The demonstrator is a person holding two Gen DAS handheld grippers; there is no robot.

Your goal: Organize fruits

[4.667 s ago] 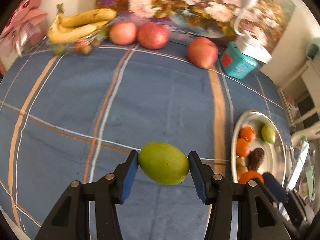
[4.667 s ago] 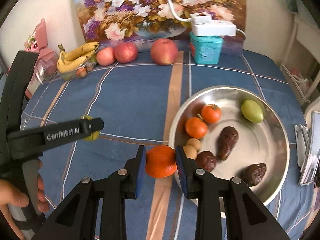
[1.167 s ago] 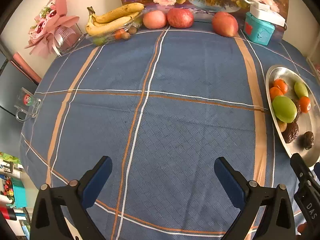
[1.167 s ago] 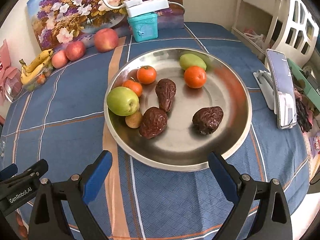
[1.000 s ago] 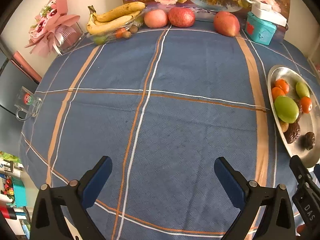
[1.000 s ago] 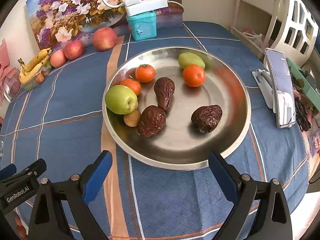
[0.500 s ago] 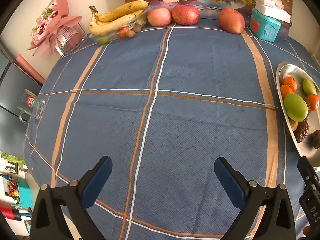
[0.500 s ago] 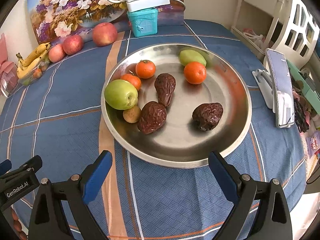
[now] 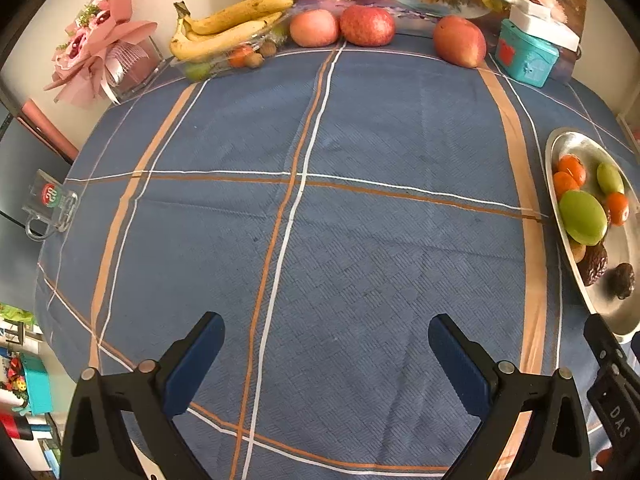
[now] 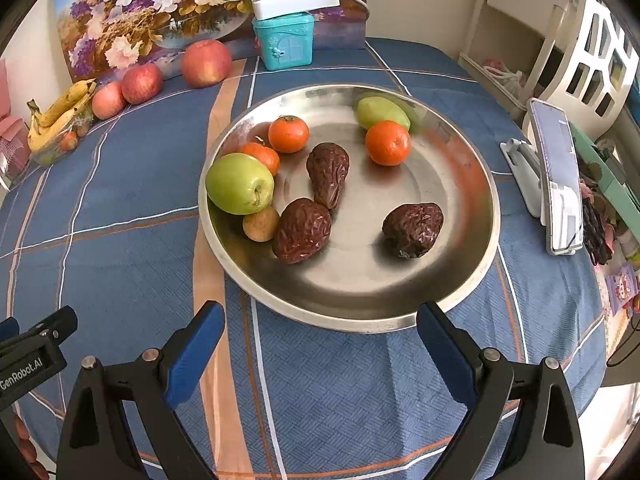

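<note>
A round steel tray on the blue checked tablecloth holds a green apple, three oranges, a small green fruit, a small tan fruit and three wrinkled brown dates. My right gripper is open and empty just in front of the tray's near rim. My left gripper is open and empty over bare cloth, left of the tray, where the green apple shows.
At the far edge lie a banana bunch on a clear box, three red apples, a teal box and a flower painting. A pink bouquet stands far left. A phone on a stand is right of the tray.
Both grippers, which held a green apple and an orange 4.7 s ago, are open and empty; both fruits lie in the tray. Over the last second both views have drifted slightly; nothing else moved.
</note>
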